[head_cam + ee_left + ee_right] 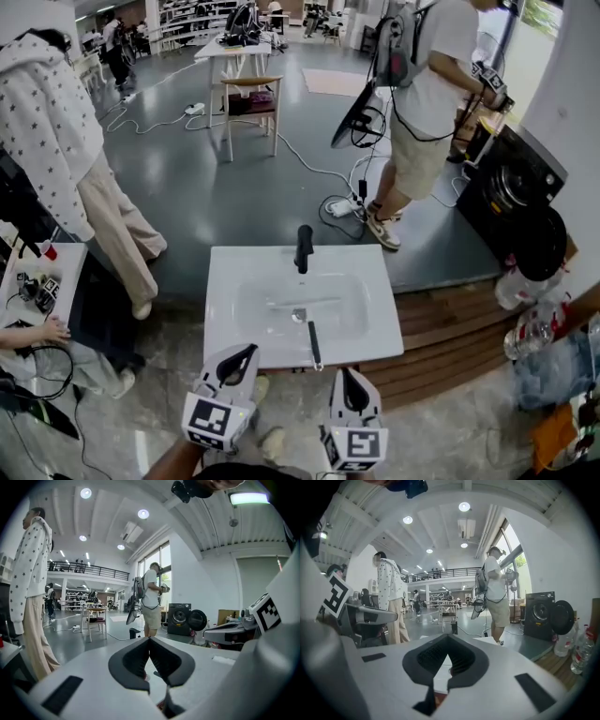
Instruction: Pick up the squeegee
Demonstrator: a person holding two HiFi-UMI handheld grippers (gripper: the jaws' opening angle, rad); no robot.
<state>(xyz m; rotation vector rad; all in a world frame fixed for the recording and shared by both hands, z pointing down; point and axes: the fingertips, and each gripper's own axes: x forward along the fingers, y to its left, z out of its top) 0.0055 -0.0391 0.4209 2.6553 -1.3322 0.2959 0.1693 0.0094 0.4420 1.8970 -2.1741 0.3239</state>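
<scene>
The squeegee (313,343) lies in the white sink (234,281), its black handle running toward the near rim and its pale head (298,316) near the drain. A black faucet (304,248) stands at the sink's far edge. Both grippers hover below the near rim, pointing at the sink, and neither touches the squeegee. My left gripper (247,351) is to the left of the handle, and its jaws meet at the tips (150,640) with nothing between them. My right gripper (345,373) is just right of the handle's end, also shut and empty (448,638).
A person in a star-print hoodie (56,122) stands at the left and another with a backpack (422,84) beyond the sink. A black washing machine (511,187), bottles (530,328) and a wooden platform (450,328) are at the right. A wooden chair (251,103) and floor cables lie farther back.
</scene>
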